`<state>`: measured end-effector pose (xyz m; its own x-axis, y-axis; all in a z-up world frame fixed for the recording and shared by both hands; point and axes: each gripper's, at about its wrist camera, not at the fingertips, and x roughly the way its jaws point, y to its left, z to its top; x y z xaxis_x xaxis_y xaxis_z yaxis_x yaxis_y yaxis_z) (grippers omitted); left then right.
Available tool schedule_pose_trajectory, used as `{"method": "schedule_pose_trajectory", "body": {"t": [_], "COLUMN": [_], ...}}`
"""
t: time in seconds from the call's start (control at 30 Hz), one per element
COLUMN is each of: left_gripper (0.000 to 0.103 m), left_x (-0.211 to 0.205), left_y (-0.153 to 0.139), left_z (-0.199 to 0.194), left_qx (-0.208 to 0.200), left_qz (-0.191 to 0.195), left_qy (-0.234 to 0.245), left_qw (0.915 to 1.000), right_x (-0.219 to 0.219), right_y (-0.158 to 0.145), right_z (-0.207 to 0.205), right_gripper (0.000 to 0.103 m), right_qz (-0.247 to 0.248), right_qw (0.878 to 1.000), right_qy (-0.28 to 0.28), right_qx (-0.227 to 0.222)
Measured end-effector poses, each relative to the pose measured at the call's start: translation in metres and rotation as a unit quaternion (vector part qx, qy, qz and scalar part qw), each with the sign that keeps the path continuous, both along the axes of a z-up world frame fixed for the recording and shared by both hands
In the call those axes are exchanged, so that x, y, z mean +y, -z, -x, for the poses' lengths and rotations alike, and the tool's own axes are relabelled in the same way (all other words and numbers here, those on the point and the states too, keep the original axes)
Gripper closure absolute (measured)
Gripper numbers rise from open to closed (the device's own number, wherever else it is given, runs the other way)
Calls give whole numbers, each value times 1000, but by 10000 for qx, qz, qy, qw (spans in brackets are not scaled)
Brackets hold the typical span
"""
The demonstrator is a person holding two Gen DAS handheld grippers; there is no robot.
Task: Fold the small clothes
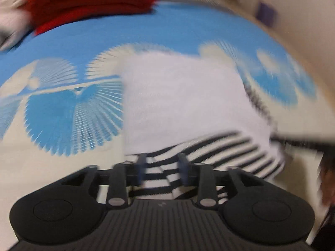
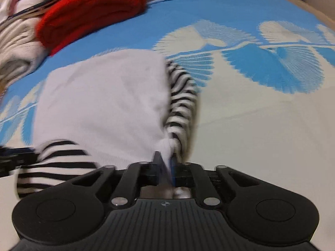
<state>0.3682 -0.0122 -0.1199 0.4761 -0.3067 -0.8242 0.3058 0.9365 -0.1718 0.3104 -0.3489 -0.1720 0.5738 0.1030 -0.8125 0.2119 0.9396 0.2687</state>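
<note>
right wrist | right hand-held gripper (image 2: 165,161) pinching white garment (image 2: 100,104) corner | garment's long axis runs away from camera | left hand-held gripper (image 1: 162,163) open

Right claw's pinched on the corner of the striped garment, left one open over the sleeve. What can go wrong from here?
1. The right claw holds only a small bunched corner of the white and striped garment; a pull may slip it free.
2. The left claw is open over the striped part, holding nothing, so the fabric can drag and undo the fold.
3. The red folded garment lies near; a wide sweep may disturb that stack.
</note>
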Motion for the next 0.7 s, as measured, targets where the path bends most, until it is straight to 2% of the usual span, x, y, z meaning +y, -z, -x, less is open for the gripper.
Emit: {"method": "schedule_pose_trajectory", "body": {"t": [0.07,0.17,0.27,0.33,0.37,0.47,0.53,0.6,0.63,0.7], "left_gripper": [33,43,47,48,48,37,34,16,15,14], "left_x": [23,24,9,11,14,23,22,22,23,23], "left_y": [-4,29,31,30,31,14,-13,-42,-56,-77], "left_z": [4,-4,3,3,5,12,27,48,63,84], "left_qx": [10,873,652,781,835,850,505,-21,-305,-599], "left_qz": [466,687,512,740,821,581,136,-111,-179,-256], "left_qy": [-528,-672,-687,-846,-897,-1186,-1347,-1490,-1570,-1537], "left_qw": [9975,9915,9942,9906,9891,9876,9895,9888,9870,9860], "right_x": [-7,-10,-12,-14,-16,-15,-12,-10,-8,-6], "right_y": [-4,-5,-9,-24,-33,-70,-95,-117,-125,-136], "right_z": [5,11,20,31,36,53,71,94,108,133], "right_gripper": [95,89,79,64,61,36,11,6,6,6], "right_qz": [-284,-524,-356,-277,-251,51,307,579,703,857], "right_qw": [9995,9984,9985,9983,9985,9990,9982,9960,9941,9913], "right_qy": [148,203,379,493,479,366,278,77,-10,-57], "right_qx": [-84,26,150,104,3,-267,-433,-678,-825,-998]}}
